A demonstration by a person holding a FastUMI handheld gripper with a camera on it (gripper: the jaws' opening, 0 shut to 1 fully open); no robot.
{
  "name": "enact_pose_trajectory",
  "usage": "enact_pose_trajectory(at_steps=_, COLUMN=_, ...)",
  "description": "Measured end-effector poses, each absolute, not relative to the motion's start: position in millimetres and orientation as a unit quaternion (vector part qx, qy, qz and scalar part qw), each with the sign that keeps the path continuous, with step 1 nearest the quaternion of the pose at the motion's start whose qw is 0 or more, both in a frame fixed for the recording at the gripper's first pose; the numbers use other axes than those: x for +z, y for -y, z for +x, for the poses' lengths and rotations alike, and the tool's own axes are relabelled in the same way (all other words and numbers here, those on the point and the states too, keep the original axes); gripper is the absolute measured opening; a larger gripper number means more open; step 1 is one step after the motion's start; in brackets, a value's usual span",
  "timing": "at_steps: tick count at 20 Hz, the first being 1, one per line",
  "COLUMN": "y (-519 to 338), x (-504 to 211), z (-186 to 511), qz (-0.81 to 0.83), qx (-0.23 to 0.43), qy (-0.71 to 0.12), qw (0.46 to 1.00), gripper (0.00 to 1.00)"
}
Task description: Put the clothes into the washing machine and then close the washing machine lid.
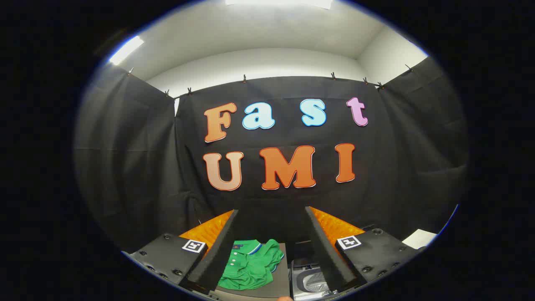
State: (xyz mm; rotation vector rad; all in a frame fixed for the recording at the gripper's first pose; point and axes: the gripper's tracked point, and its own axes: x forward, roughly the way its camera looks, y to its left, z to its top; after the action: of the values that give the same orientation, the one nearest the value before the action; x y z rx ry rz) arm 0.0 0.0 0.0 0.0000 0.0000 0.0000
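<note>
While open, claw above shirt.

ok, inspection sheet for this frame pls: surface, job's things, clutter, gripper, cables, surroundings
Surface: grey top under the shirt, seen between the fingers.
Job's things: green polo shirt lies crumpled on the grey top, between the fingers toward the left one; washing machine beside it, opening visible, so the lid looks open; shirt not yet inside.
Clutter: white sheet beyond the right finger, kind unclear.
Gripper: gripper open, fingers wide apart, holding nothing, above the shirt and machine.
Cables: nothing seen.
Surroundings: black cloth wall clipped up on three sides, white wall and ceiling lights above.
</note>
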Motion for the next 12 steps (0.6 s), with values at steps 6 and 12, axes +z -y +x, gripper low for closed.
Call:
enact_pose_trajectory(at_steps=6, y=16, x=13, z=-10, qz=0.006, qx=-0.011, qy=-0.001, qw=1.0, gripper=0.99)
enact_pose_trajectory(at_steps=12, y=27, x=8, z=-3, qz=-0.014, qx=-0.031, qy=-0.003, qw=0.999, gripper=0.99)
